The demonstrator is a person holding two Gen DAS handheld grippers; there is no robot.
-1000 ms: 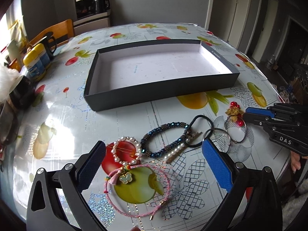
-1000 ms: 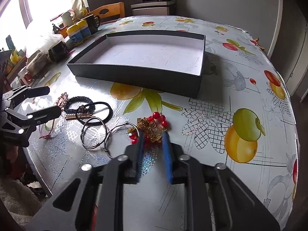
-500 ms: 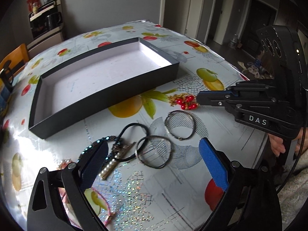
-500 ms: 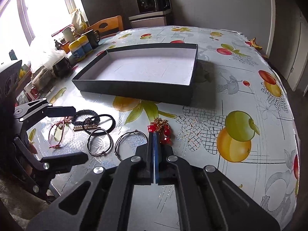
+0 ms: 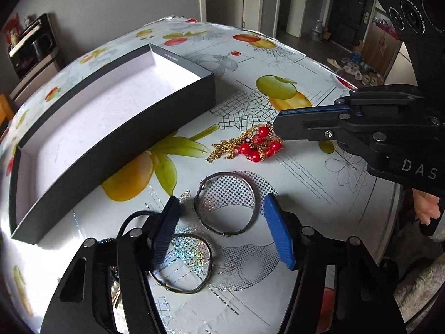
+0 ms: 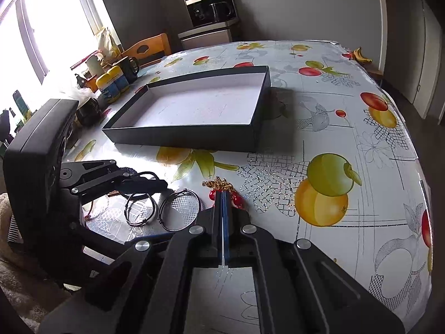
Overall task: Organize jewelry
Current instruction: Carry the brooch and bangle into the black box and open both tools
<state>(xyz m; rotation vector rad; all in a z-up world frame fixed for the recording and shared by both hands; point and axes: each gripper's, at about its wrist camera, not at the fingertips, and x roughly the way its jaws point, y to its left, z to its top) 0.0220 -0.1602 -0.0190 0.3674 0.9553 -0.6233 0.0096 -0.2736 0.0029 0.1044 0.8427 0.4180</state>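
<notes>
A gold chain piece with red beads (image 5: 251,146) lies on the fruit-print tablecloth; in the right wrist view (image 6: 222,188) it sits at my fingertips. My right gripper (image 6: 223,193) is shut on it, also seen from the side in the left wrist view (image 5: 281,125). My left gripper (image 5: 219,228) is open, its jaws either side of a wire bangle (image 5: 225,204) that lies flat. A second wire bangle (image 5: 182,263) lies just below it. The empty black box (image 5: 125,139) with a white inside stands beyond; it also shows in the right wrist view (image 6: 178,136).
A black hair tie (image 5: 133,218) and beaded bracelets lie partly hidden under my left finger. Mugs and yellow-lidded jars (image 6: 111,83) stand at the far left table edge by a wooden chair (image 6: 147,50). The table edge (image 5: 389,203) runs close on the right.
My right gripper has closed on the red-bead chain piece. My left gripper has swung right, from over the bracelets to around the wire bangle.
</notes>
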